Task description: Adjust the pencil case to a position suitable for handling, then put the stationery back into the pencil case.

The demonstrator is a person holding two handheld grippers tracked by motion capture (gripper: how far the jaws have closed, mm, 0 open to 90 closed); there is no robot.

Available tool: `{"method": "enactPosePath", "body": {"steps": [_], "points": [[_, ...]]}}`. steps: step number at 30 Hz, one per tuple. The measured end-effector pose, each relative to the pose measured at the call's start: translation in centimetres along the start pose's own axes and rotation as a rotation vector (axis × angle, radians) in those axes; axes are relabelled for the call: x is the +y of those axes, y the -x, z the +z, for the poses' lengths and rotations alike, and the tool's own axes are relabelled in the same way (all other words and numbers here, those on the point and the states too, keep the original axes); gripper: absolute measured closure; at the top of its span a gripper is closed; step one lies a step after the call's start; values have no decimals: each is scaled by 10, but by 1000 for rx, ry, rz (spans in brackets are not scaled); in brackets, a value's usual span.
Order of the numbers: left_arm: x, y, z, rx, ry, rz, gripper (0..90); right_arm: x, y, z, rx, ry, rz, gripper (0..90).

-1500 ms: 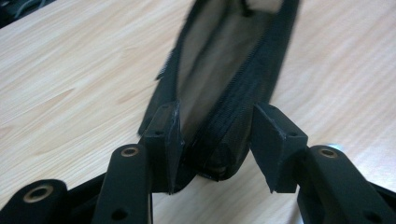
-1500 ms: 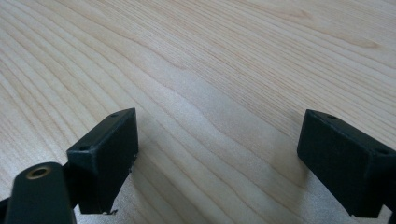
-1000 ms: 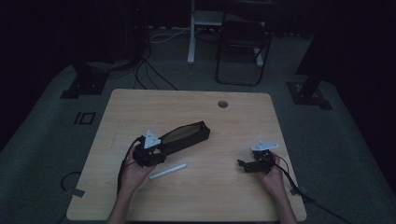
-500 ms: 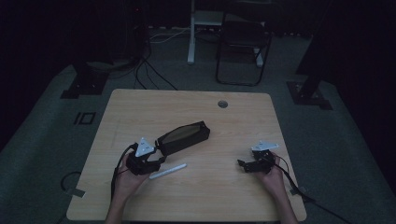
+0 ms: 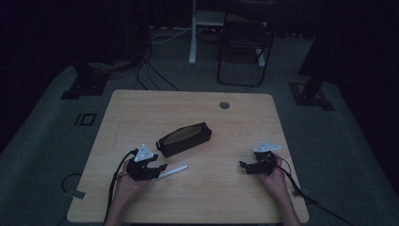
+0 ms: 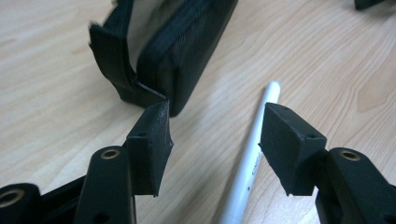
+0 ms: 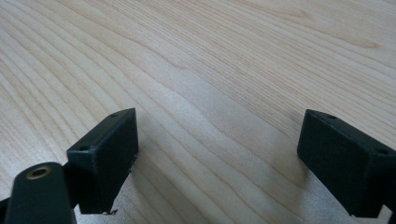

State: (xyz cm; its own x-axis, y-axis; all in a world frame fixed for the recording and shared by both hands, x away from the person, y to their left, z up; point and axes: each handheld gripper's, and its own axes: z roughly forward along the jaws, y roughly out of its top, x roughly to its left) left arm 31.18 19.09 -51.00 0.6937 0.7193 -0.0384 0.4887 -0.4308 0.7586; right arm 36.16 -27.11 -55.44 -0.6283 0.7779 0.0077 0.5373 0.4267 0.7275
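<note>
On the wooden table (image 5: 197, 113), seen from the high view, a black zip pouch (image 5: 183, 139) lay near the middle, slanted, with its long side running from lower left to upper right. A white pen (image 5: 172, 171) lay just below it, apart from it, at about the same slant. The left gripper (image 5: 157, 169) sat low at the pen's near end, its hand (image 5: 127, 186) coming in from the table's front edge. The right gripper (image 5: 245, 165) rested well apart on the far side of the table, pointing toward the middle, with bare wood around it. A round grommet hole (image 5: 224, 104) showed near the back edge. 1 folding chair (image 5: 244, 44) stood on the dark floor beyond.

Left gripper view: the 2 fingers (image 6: 149, 149) stood partly apart and had just been opening. The pen (image 6: 252, 158) ran up between them, nearer the right-hand finger; no pad pressed on it, and it lay on the wood. The pouch's end (image 6: 173, 56) sat just past the left-hand finger tip, its zip flap hanging open; whether tip and fabric touched could not be told.

Right gripper view: the 2 fingers (image 7: 105, 156) were spread wide over bare wood grain, with nothing between them.
</note>
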Motion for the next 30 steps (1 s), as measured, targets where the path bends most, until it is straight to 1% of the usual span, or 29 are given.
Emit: {"method": "enactPosePath", "body": {"steps": [4,7,14,16,17,20,23,27,30], "points": [[-4,0,2,-16,-5,-5,422,0,0,0,0,0,0,126],[-7,2,4,-29,-9,0,411,0,0,0,0,0,0,126],[-12,9,11,-26,-48,30,401,0,0,0,0,0,0,126],[-13,10,12,-19,-57,35,400,0,0,0,0,0,0,126],[-14,10,12,-26,-62,38,400,0,0,0,0,0,0,126],[-15,10,12,-34,-63,37,407,0,0,0,0,0,0,126],[-16,10,12,-18,-64,36,417,0,0,0,0,0,0,126],[-18,8,13,-10,-80,39,454,0,0,0,0,0,0,126],[-20,8,14,-19,-92,42,471,0,0,0,0,0,0,126]]}}
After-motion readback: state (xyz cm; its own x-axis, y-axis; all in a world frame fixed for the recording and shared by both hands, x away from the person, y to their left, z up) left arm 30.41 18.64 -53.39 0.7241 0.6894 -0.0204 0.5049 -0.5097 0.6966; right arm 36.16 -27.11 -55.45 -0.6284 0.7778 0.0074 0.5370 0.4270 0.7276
